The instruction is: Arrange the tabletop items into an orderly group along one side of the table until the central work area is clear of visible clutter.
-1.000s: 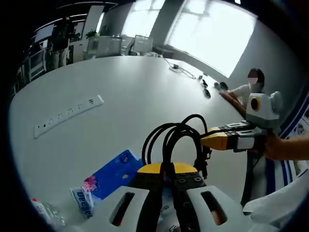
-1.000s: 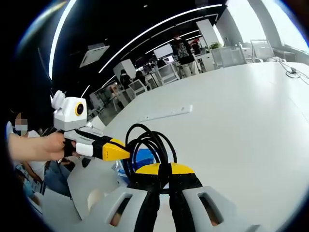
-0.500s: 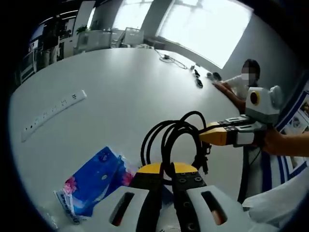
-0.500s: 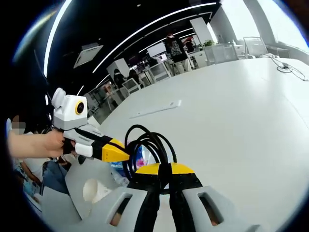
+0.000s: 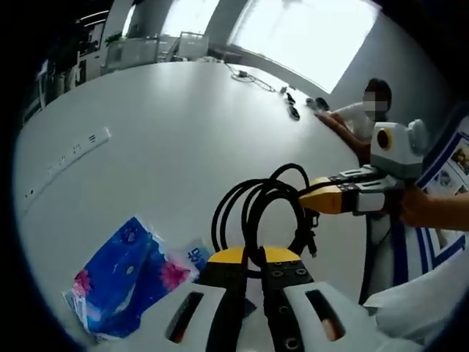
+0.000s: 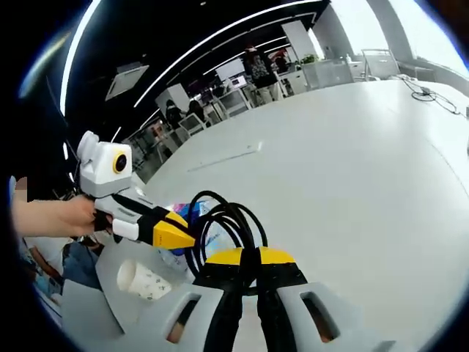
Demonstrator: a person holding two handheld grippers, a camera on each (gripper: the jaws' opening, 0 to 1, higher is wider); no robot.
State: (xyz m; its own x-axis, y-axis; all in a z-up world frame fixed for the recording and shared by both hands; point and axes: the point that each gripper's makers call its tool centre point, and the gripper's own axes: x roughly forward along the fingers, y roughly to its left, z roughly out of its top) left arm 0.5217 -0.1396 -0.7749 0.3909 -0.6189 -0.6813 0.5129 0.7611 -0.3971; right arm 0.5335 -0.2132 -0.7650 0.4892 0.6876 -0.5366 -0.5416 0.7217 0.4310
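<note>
Both hand-held grippers, left (image 5: pixel 244 258) and right (image 6: pixel 245 258), pinching one coiled black cable (image 5: pixel 256 213) aloft; still loose on the surface (image 5: pixel 183 132): tissue pack (image 5: pixel 121 275) lower-left, paper cup (image 6: pixel 144 280), power strip (image 5: pixel 62 158) far ahead; barely started, seemingly.

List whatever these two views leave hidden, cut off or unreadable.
- Black cable: where the left gripper clamps it is hidden behind the jaws in the left gripper view; likewise the right gripper in the right gripper view.
- Blue tissue pack: lower corner lost at the view's edge; print too blurred to read.
- Paper cup: inside not visible.
- Power strip: sockets too small to count.
</note>
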